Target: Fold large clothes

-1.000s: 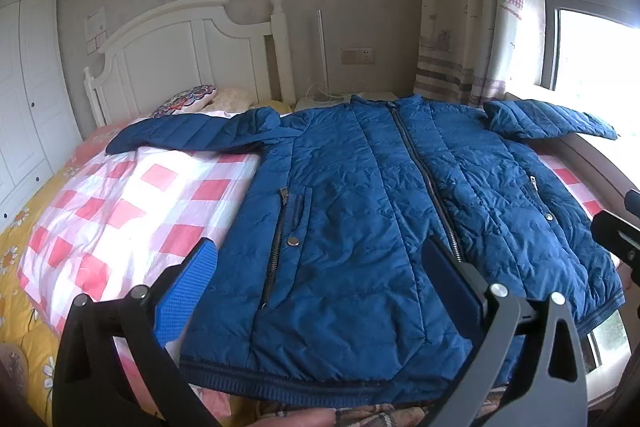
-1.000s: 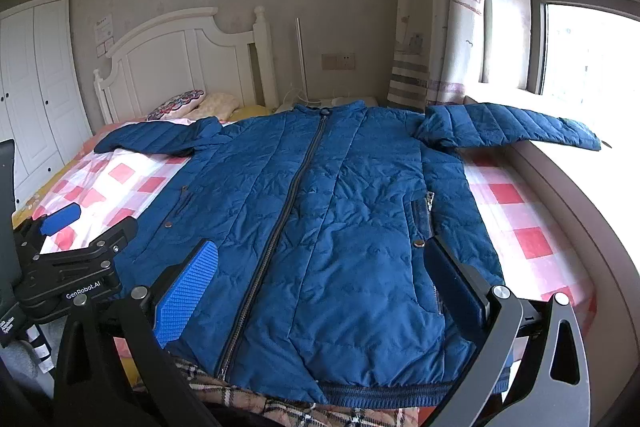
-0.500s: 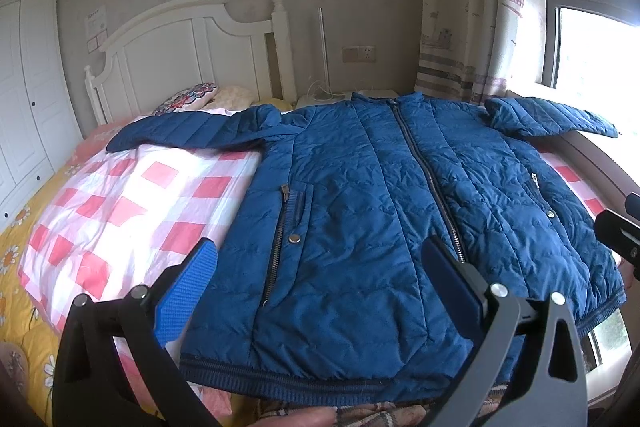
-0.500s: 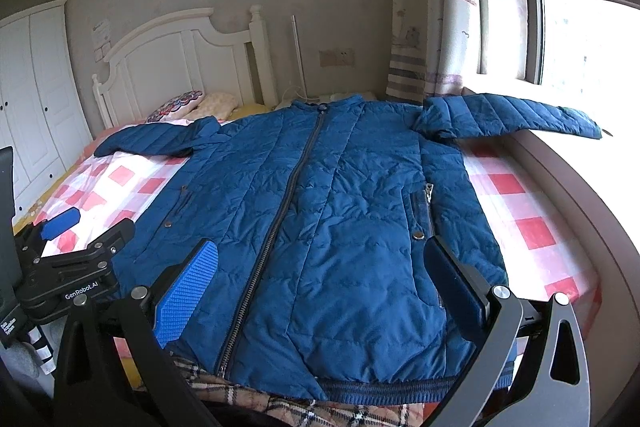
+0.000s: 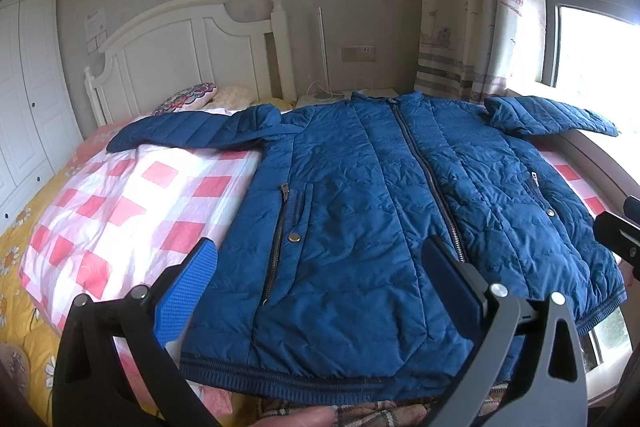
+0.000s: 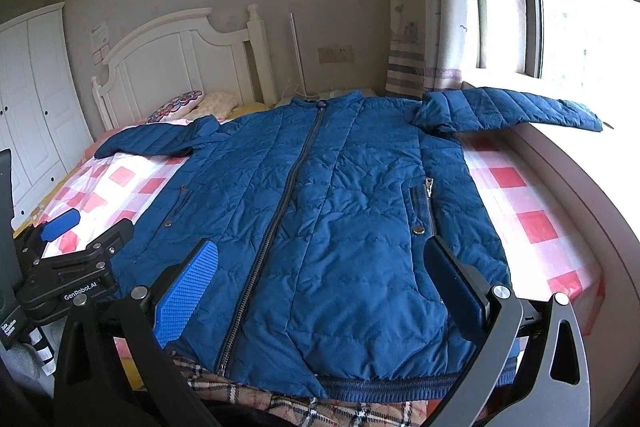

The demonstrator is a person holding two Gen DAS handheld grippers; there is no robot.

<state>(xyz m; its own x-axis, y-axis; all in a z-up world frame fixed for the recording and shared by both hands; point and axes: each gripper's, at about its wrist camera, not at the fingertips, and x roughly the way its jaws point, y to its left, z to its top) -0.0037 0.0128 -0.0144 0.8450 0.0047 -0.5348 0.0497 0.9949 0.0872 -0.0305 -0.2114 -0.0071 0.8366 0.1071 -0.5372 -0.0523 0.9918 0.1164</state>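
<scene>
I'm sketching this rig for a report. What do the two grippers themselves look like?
Both match: the left gripper and right gripper have matte black frames with silver bolts and two fingers with ribbed blue pads. The left one's body reads "GenRobot.AI" in white.

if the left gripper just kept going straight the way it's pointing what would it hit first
Most likely the blue jacket: the left gripper is open and aimed over the hem at the front panel between the pocket zip and the main zipper. Depth is unclear, so the height above the cloth is uncertain.

A bed [image 5: 16, 267] carried a checked sheet [image 5: 132, 211]; ahead of the fingers, a blue jacket [image 5: 360, 227] lay flat on it.
</scene>
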